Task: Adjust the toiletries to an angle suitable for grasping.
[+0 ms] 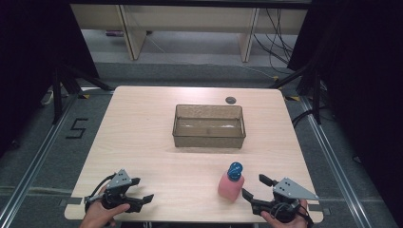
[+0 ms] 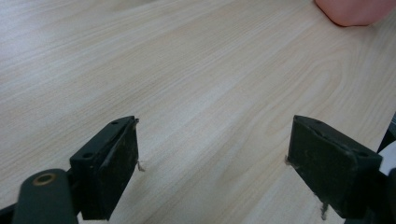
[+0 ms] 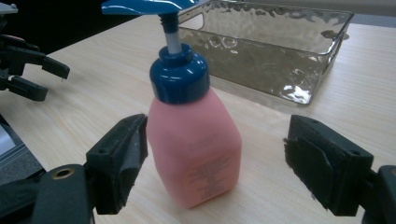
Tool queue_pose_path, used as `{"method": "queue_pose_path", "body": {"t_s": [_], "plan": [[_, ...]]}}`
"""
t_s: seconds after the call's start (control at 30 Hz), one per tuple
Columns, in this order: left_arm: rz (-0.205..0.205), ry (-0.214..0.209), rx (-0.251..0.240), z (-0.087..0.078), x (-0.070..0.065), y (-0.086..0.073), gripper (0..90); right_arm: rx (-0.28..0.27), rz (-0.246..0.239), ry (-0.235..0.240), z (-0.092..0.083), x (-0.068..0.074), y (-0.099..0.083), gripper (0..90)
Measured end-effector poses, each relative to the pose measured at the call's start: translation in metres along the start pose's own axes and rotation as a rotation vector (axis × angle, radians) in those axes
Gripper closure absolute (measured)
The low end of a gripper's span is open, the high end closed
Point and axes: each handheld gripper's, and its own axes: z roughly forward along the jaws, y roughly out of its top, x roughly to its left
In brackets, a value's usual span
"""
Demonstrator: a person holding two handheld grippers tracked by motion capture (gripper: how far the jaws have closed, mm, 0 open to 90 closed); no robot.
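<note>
Claws apart on the counter [image 1: 157, 142] – pink pump bottle [image 1: 231, 184] upright near its front edge.
Right claw [image 3: 215, 163] brackets the bottle, one pad close, not clamped; left claw [image 1: 142, 190] gapes, empty.

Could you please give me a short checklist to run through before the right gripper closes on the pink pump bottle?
1. Pink pump bottle stands upright on the table: ok.
2. Right gripper jaws wide enough to take the bottle: ok, open, one jaw beside the bottle's side, the other well apart.
3. Bottle centred between the jaws: not ok, it sits toward one jaw.
4. Left gripper out of the way: ok, open, off at the table's near left.
5. Clear tray ready to receive: ok, it looks empty.
6. Pump head locked: cannot tell.
</note>
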Motion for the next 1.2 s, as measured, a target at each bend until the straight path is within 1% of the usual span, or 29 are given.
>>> {"method": "queue_pose_path", "body": {"t_s": [0.03, 0.07, 0.1, 0.13, 0.17, 0.2, 0.27, 0.3, 0.33, 0.37, 0.43, 0.47, 0.5, 0.53, 0.57, 0.6, 0.63, 0.67, 0.73, 0.77, 0.87, 0.9, 0.97, 1.0, 1.03, 1.1, 1.13, 1.17, 1.2], "plan": [[-0.001, 0.0, 0.002, 0.0, 0.0, 0.0, 15.6, 0.009, 0.024, 0.007, 0.0, 0.003, 0.001, 22.0], [-0.001, 0.003, 0.004, 0.0, 0.0, 0.0, 15.6, 0.007, 0.011, 0.01, 0.001, 0.002, 0.001, 22.3], [-0.001, 0.003, 0.004, 0.0, 0.0, 0.0, 15.6, -0.003, 0.021, 0.011, 0.003, 0.004, 0.001, 22.4], [-0.002, 0.003, 0.004, 0.0, 0.0, 0.0, 15.6, 0.007, 0.006, 0.013, 0.002, 0.004, 0.002, 22.6], [-0.002, 0.003, 0.004, 0.0, 0.0, 0.0, 15.6, 0.017, 0.033, 0.015, 0.002, 0.007, 0.003, 22.7], [-0.003, 0.003, 0.005, 0.0, 0.0, 0.0, 15.6, -0.003, -0.006, 0.011, 0.005, 0.005, 0.003, 23.0], [0.0, 0.001, 0.006, 0.0, 0.0, 0.0, 15.6, 0.018, -0.006, 0.017, 0.004, 0.007, 0.004, 23.6], [0.002, 0.001, 0.007, 0.0, 0.0, 0.0, 15.6, 0.011, -0.027, 0.012, 0.006, 0.007, 0.004, 23.7], [0.006, -0.003, 0.016, 0.0, 0.001, 0.001, 15.6, 0.025, -0.002, 0.021, 0.006, 0.01, 0.004, 23.7], [0.001, -0.005, 0.012, 0.0, 0.001, 0.0, 15.6, 0.025, -0.032, 0.013, 0.006, 0.008, 0.005, 23.7], [-0.005, -0.005, 0.009, 0.0, 0.001, 0.0, 15.6, 0.025, -0.015, 0.018, 0.008, 0.009, 0.006, 23.7], [-0.005, -0.005, 0.009, 0.0, 0.001, 0.0, 15.6, 0.017, -0.027, 0.02, 0.009, 0.009, 0.007, 23.7], [-0.003, -0.006, 0.009, 0.001, 0.001, 0.0, 15.6, 0.018, -0.015, 0.025, 0.009, 0.011, 0.007, 23.7], [0.014, -0.001, 0.029, 0.0, 0.002, 0.001, 15.6, 0.008, -0.009, 0.023, 0.01, 0.012, 0.007, 23.8], [0.003, -0.008, 0.012, 0.001, 0.0, 0.001, 15.6, 0.014, -0.035, 0.024, 0.01, 0.011, 0.009, 24.0], [0.002, -0.008, 0.009, 0.001, 0.0, 0.0, 15.6, 0.005, -0.045, 0.022, 0.011, 0.011, 0.01, 24.1], [0.001, -0.008, 0.01, 0.001, -0.001, 0.001, 15.6, 0.015, -0.042, 0.023, 0.011, 0.012, 0.011, 24.1], [-0.002, -0.008, 0.009, 0.001, 0.0, 0.001, 15.6, 0.006, -0.059, 0.017, 0.012, 0.011, 0.011, 24.1], [0.006, -0.003, 0.014, 0.001, 0.001, 0.0, 15.6, 0.015, -0.058, 0.02, 0.013, 0.011, 0.012, 24.1], [-0.008, -0.002, 0.002, 0.002, 0.0, 0.0, 15.6, 0.02, -0.045, 0.027, 0.013, 0.012, 0.013, 24.1], [-0.007, 0.0, 0.009, 0.003, 0.0, 0.0, 15.6, 0.024, -0.043, 0.032, 0.014, 0.013, 0.014, 24.1], [0.001, -0.008, 0.023, 0.003, 0.001, 0.001, 15.6, 0.005, -0.06, 0.032, 0.017, 0.012, 0.015, 24.1], [-0.003, 0.001, 0.016, 0.003, 0.0, 0.001, 15.6, 0.009, -0.078, 0.027, 0.018, 0.011, 0.016, 24.1], [-0.003, 0.001, 0.016, 0.003, 0.0, 0.001, 15.6, 0.009, -0.078, 0.027, 0.018, 0.011, 0.016, 24.1], [-0.005, -0.006, 0.017, 0.003, 0.001, 0.001, 15.6, 0.027, -0.053, 0.029, 0.019, 0.012, 0.017, 24.1], [-0.006, -0.005, 0.016, 0.004, 0.001, 0.001, 15.6, 0.018, -0.081, 0.032, 0.021, 0.01, 0.019, 24.1], [-0.006, -0.005, 0.016, 0.004, 0.001, 0.001, 15.6, 0.024, -0.062, 0.036, 0.022, 0.012, 0.019, 24.0], [-0.011, -0.003, 0.011, 0.005, 0.0, 0.001, 15.6, 0.022, -0.086, 0.037, 0.023, 0.01, 0.021, 24.0], [0.019, 0.004, 0.039, 0.004, 0.002, 0.002, 15.6, 0.025, -0.078, 0.04, 0.024, 0.011, 0.021, 24.0]]}}
